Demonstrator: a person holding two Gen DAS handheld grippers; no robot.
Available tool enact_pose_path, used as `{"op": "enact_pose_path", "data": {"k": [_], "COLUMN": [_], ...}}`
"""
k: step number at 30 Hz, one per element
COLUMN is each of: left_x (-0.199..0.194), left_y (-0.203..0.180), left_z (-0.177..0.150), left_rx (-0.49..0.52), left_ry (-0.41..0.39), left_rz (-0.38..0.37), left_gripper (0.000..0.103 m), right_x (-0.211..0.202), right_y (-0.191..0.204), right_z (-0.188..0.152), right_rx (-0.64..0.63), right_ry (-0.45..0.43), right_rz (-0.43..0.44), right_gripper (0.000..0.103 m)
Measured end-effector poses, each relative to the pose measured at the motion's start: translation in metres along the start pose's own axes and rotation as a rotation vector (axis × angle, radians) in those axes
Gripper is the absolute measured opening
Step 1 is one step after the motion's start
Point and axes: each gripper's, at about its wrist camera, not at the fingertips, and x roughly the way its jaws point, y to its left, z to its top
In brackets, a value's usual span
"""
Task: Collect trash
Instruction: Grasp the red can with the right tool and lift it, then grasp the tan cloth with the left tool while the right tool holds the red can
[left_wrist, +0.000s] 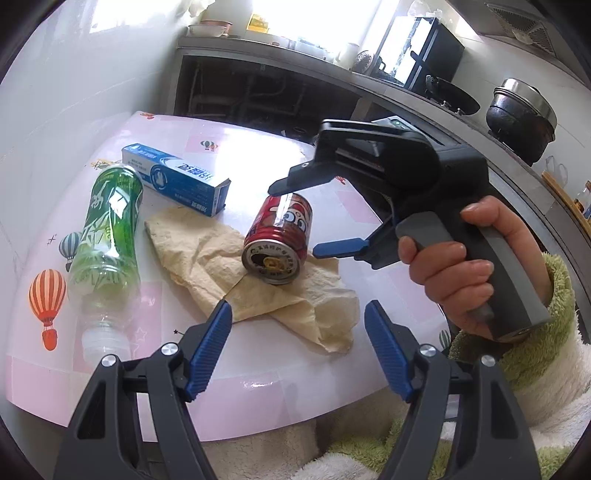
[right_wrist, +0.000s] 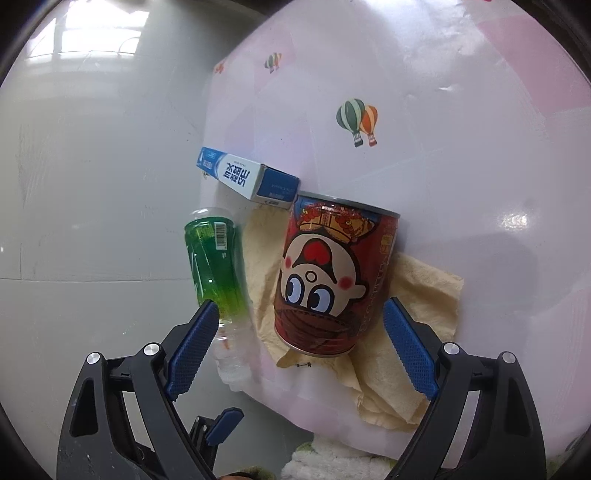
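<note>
Blue ribbed pads of the left gripper are seen closest to the lens, spread wide with nothing held between them, hovering at the near edge of the pink balloon-print table. Just past those tips, a crumpled beige paper napkin is spread flat on the table.

On top of that napkin a red cartoon-face can is lying on its side, its open end turned toward the left camera. Pretty clearly the right gripper is positioned around it: one dark finger is over the top of the can, the blue-padded one is just beside its lower flank, and the jaws are wide open, so no grip on it. It can't be told whether the upper finger is actually touching. The handle is gripped by the right hand, with a fluffy green-and-white sleeve behind it.

From the right wrist view the can is framed between the open right gripper pads, cartoon face up.

Left of the napkin a green plastic bottle is laid on its side, clear neck toward the near edge. Behind it, a blue-and-white toothpaste box is lying flat, one end flap open, near the far end of the can.
</note>
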Motion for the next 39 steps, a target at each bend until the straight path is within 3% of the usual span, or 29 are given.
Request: {"op": "enact_pose_path", "data": {"k": [6, 14, 25, 29, 33, 39], "left_x": [0.001, 0.002, 0.008, 0.012, 0.014, 0.024], "left_y": [0.008, 0.014, 0.012, 0.006, 0.001, 0.002], "left_z": [-0.002, -0.004, -0.002, -0.001, 0.000, 0.002], "left_rx": [-0.018, -0.039, -0.036, -0.020, -0.009, -0.012], "left_ry": [0.001, 0.002, 0.006, 0.012, 0.013, 0.024], "left_rz": [-0.011, -0.012, -0.016, -0.022, -0.020, 0.010], "left_gripper": [0.072, 0.072, 0.072, 0.072, 0.072, 0.072], "right_x": [0.014, 0.021, -0.007, -0.023, -0.044, -0.065], "right_y": [0.002, -0.016, -0.025, -0.025, -0.022, -0.022], "right_z": [-0.001, -0.001, -0.010, -0.006, -0.001, -0.001], "right_rx": [0.011, 0.094, 0.070, 0.047, -0.024, -0.110], "right_ry": [-0.005, 0.015, -0.037, -0.111, -0.223, -0.323], "right_rz": [-0.053, -0.016, 0.039, -0.008, -0.127, -0.259], "right_gripper": [0.084, 0.064, 0.063, 0.063, 0.063, 0.063]}}
